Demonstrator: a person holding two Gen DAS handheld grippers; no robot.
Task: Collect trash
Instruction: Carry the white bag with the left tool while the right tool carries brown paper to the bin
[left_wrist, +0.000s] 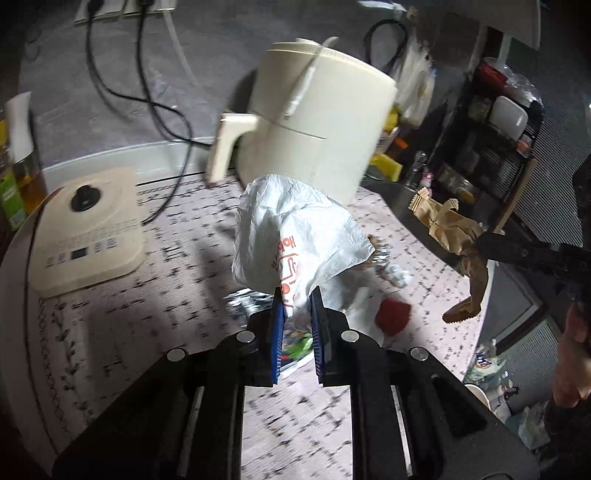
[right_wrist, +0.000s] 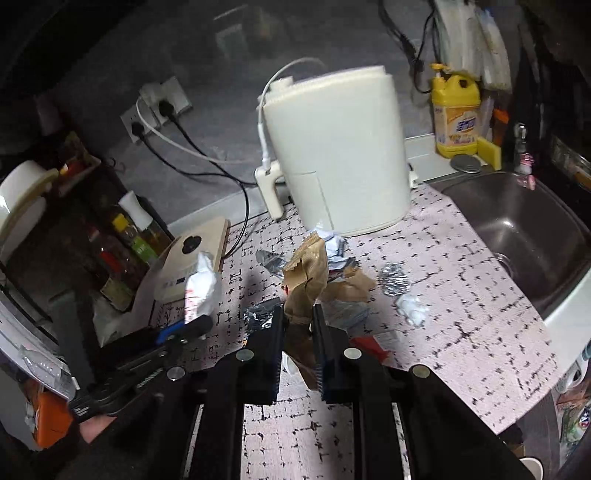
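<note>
Kitchen counter (right_wrist: 461, 295) with a patterned mat, an air fryer (right_wrist: 340, 155) at the back and a sink (right_wrist: 517, 229) to the right, strewn with trash: foil ball (right_wrist: 395, 278), white wad (right_wrist: 412, 308), red scrap (left_wrist: 393, 315) and wrappers. Left gripper (left_wrist: 297, 306) pinches a white plastic bag (left_wrist: 295, 236) by one edge and holds it lifted clear of the mat, probably so it hangs ready to receive litter; right gripper (right_wrist: 298, 325) is clamped on a crumpled brown paper bag (right_wrist: 306, 277), raised above the remaining pile, seemingly for transfer toward the white bag
</note>
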